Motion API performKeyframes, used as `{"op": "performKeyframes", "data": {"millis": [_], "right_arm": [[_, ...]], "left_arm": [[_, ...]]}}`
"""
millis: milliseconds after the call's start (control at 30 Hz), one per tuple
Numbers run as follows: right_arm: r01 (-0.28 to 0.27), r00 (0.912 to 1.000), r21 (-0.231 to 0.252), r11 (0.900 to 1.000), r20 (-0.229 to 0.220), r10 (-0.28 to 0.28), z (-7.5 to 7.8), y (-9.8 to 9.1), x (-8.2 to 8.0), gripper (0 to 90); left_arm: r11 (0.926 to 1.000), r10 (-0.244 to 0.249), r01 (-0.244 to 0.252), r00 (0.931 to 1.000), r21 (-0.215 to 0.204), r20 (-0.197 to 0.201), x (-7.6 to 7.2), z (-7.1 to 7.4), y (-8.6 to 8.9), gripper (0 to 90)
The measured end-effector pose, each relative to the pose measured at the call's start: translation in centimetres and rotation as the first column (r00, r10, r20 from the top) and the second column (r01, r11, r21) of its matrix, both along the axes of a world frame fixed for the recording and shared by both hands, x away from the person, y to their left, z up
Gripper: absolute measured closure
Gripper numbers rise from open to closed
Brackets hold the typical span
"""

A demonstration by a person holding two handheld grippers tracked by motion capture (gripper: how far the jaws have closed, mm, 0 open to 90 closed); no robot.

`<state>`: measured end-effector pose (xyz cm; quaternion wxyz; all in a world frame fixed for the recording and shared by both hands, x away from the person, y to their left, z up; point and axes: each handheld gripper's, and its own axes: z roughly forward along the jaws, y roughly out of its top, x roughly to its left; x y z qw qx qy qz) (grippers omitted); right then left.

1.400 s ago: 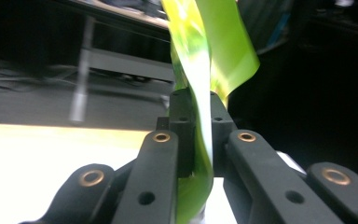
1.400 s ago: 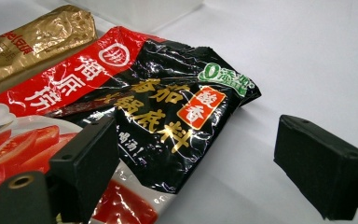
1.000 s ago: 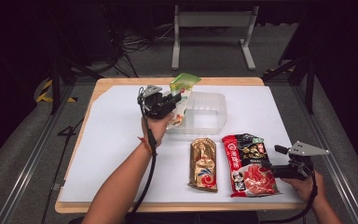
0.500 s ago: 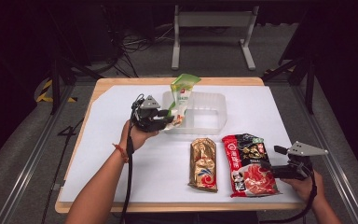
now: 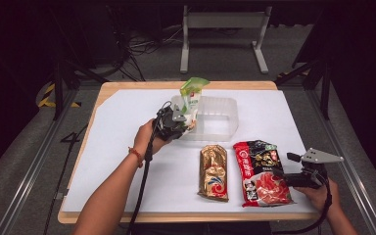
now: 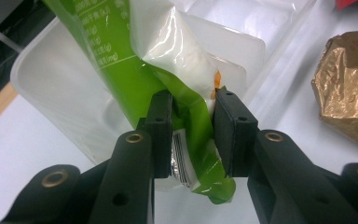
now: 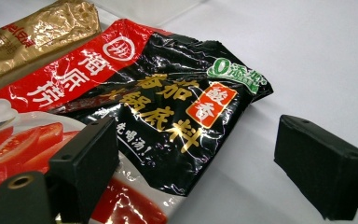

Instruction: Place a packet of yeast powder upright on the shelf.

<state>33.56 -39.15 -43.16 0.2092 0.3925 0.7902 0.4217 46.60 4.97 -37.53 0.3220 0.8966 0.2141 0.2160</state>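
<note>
The green pouch (image 5: 192, 96) stands at the near-left corner of the clear plastic tub (image 5: 219, 119), in the far middle of the bench (image 5: 117, 147). Its long axis runs close to upright, leaning a little, with its crimped top edge pointing up and away from the person and its lower end down at the tub's corner. In the left gripper view the green pouch (image 6: 168, 70) rises from the bottom of the frame toward the upper left, its white panel turned to the camera and a barcode showing low between the pads.

The left claw (image 5: 185, 119) comes in from the tub's left side and is clamped on the pouch's lower end; its pads (image 6: 161, 126) press the film from both sides, so that it creases between them. The jaws have just been closing on the pouch.

The right claw (image 5: 281, 175) rests low at the near-right of the bench, its jaws standing wide with nothing gripped. One jaw lies over the right edge of the red and black sachet (image 5: 263, 171), the other beside it over the white sheet. That sachet lies flat, long axis running away from the person. Just left of it, apart from it, the gold packet (image 5: 214, 171) lies flat in the same direction.
</note>
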Motion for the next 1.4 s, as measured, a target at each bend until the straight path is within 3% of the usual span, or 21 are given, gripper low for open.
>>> {"op": "performKeyframes", "data": {"millis": [67, 233, 333, 467, 600, 700, 867, 967, 1000, 1033, 1067, 1167, 1233, 1333, 1400], "right_arm": [[0.0, 1.0, 0.0, 1.0, -0.001, 0.0, 0.0, 0.0, 0.0, 14.0], [-0.001, 1.0, -0.002, 1.0, -0.004, 0.001, 0.0, 0.2, 0.0, 14.0], [-0.007, 1.0, -0.005, 1.0, -0.004, 0.007, 0.0, 0.2, -0.1, 14.0], [-0.007, 1.0, -0.004, 1.0, -0.005, 0.007, 0.0, 0.3, -0.1, 14.1], [-0.009, 1.0, -0.006, 0.9999, -0.003, 0.009, 0.0, 0.3, -0.1, 14.2], [-0.012, 0.9999, -0.007, 0.9999, -0.001, 0.012, 0.0, 0.4, -0.1, 14.2], [-0.008, 1.0, 0.002, 1.0, -0.005, 0.008, 0.0, 0.3, -0.1, 13.8], [-0.006, 1.0, 0.001, 1.0, -0.004, 0.006, 0.0, 0.2, -0.1, 13.7], [-0.006, 1.0, 0.002, 1.0, -0.004, 0.006, 0.0, 0.2, -0.1, 13.7], [-0.005, 1.0, 0.003, 1.0, -0.003, 0.005, 0.0, 0.1, -0.2, 13.7], [-0.004, 1.0, 0.002, 1.0, -0.005, 0.004, 0.0, 0.1, -0.2, 13.7], [-0.004, 1.0, 0.0, 1.0, -0.006, 0.004, 0.0, 0.2, -0.2, 13.8], [-0.006, 1.0, 0.0, 1.0, -0.005, 0.006, 0.0, 0.2, -0.2, 13.8], [-0.001, 1.0, 0.006, 1.0, -0.006, 0.001, 0.0, 0.1, -0.2, 13.8], [0.001, 1.0, 0.006, 1.0, -0.006, -0.001, 0.0, 0.1, -0.1, 13.8]], "left_arm": [[0.9998, -0.002, 0.002, 1.0, 0.019, 0.002, 0.4, 0.1, -0.3, 69.9], [0.9998, 0.017, -0.017, 0.9998, 0.008, -0.002, 1.3, -0.6, -0.1, 70.9], [0.999, 0.03, -0.031, 0.9993, -0.031, -0.024, 1.7, -1.1, 0.5, 71.6], [0.9982, 0.039, -0.04, 0.999, -0.045, -0.024, 2.1, -1.7, 0.7, 72.0], [0.9986, 0.052, -0.052, 0.9987, -0.006, 0.001, 2.2, -2.2, -0.2, 72.1], [0.9983, 0.055, -0.055, 0.9985, -0.018, -0.007, 2.5, -2.6, -0.3, 72.0], [0.9982, 0.059, -0.058, 0.9983, 0.011, -0.004, 2.2, -2.7, -0.4, 71.8], [0.9968, 0.069, -0.069, 0.9976, -0.041, -0.01, 1.7, -2.4, 0.1, 70.4], [0.9958, 0.069, -0.068, 0.9975, -0.061, 0.016, 1.2, -2.2, 0.4, 65.9], [0.9958, 0.069, -0.068, 0.9975, -0.061, 0.016, 1.2, -2.2, 0.4, 65.7], [0.9938, 0.053, -0.052, 0.9985, -0.099, 0.015, 0.7, -1.7, 1.2, 67.8], [0.9916, 0.042, -0.04, 0.999, -0.123, 0.015, 0.3, -1.4, 2.0, 77.1], [0.9862, 0.034, -0.033, 0.9994, -0.162, 0.006, -0.1, -1.4, 2.7, 81.5], [0.9902, 0.022, -0.024, 0.9997, -0.138, -0.012, 0.1, -2.0, 2.7, 86.4], [0.9908, 0.041, -0.042, 0.9991, -0.128, -0.01, 0.4, -2.4, 2.3, 86.8]]}}
